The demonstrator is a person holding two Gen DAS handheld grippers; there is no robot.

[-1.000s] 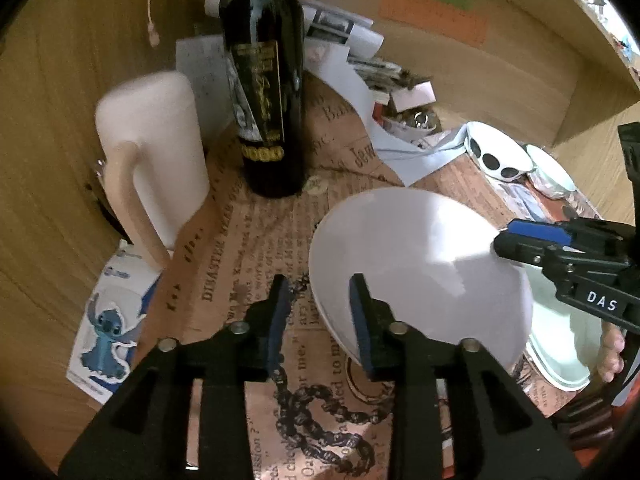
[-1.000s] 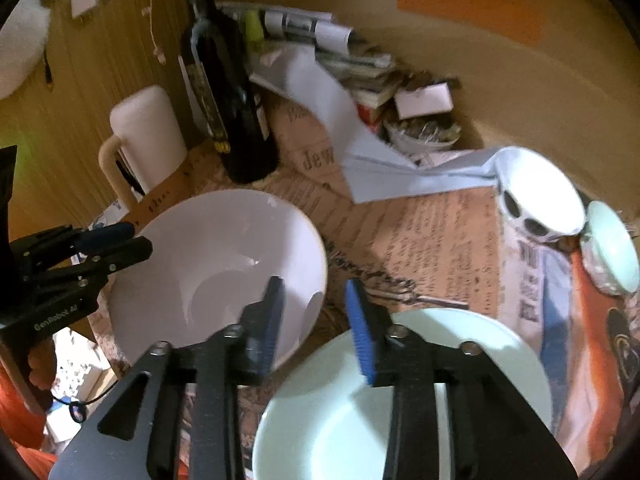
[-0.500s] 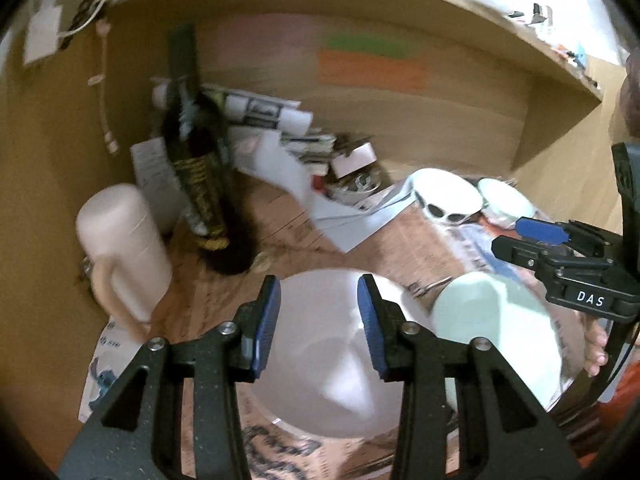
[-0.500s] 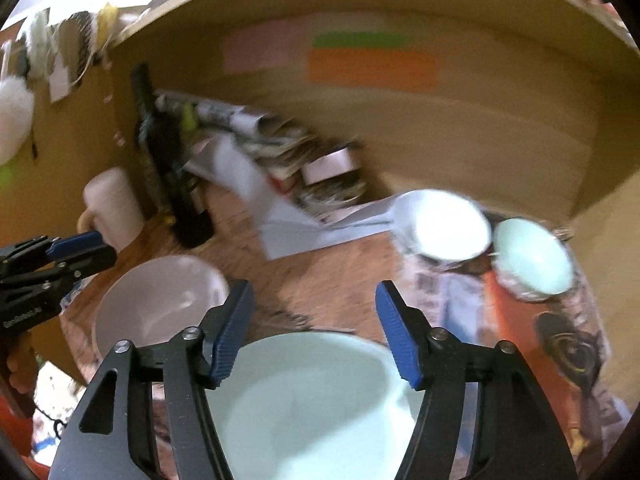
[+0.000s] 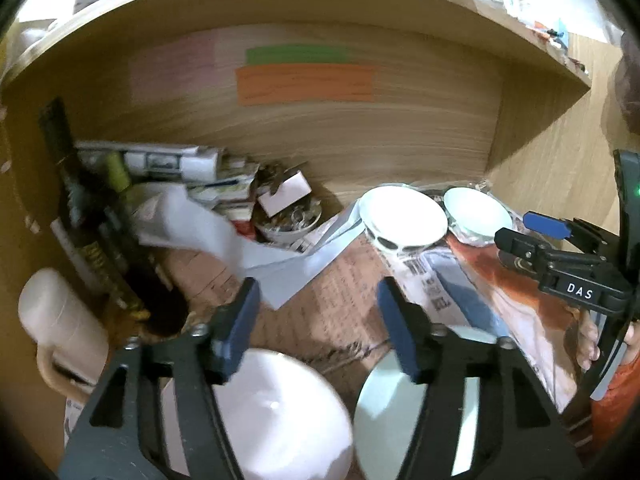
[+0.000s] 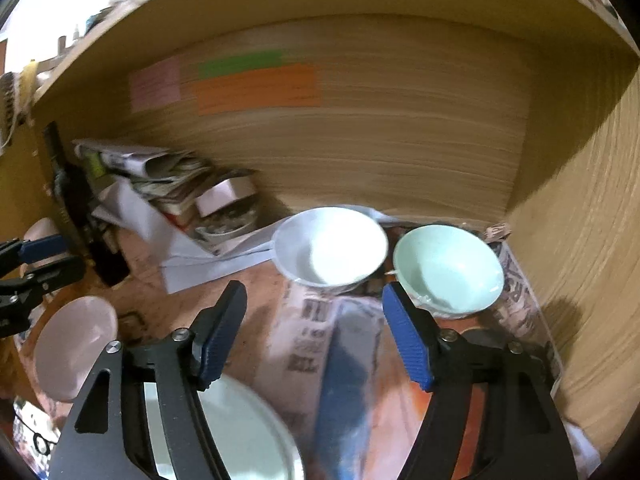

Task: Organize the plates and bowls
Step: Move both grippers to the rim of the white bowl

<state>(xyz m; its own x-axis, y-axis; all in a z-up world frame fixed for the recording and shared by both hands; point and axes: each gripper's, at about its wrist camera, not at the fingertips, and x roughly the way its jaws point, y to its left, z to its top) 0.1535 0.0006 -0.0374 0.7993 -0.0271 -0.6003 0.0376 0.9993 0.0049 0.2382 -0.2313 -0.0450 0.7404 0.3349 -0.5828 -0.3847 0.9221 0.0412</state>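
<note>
My left gripper (image 5: 318, 326) is open and empty, raised above a pale pink bowl (image 5: 280, 416) and a pale green plate (image 5: 384, 412) at the near edge. My right gripper (image 6: 314, 332) is open and empty; it also shows in the left wrist view (image 5: 532, 236). A white bowl (image 6: 330, 246) and a pale green bowl (image 6: 448, 270) stand side by side at the back right, ahead of the right gripper. The pink bowl (image 6: 74, 344) and green plate (image 6: 236, 432) lie low left in the right wrist view.
A dark wine bottle (image 5: 104, 240), a cream jug (image 5: 60, 320), stacked papers (image 5: 168, 168) and a small cluttered dish (image 5: 288, 220) fill the back left. Wooden walls (image 6: 580, 220) close in the back and right. Newspaper (image 5: 352, 280) covers the surface.
Both grippers have lifted and tilted up toward the back wall, and both have opened wider. The pink bowl and green plate have dropped to the bottom of the views.
</note>
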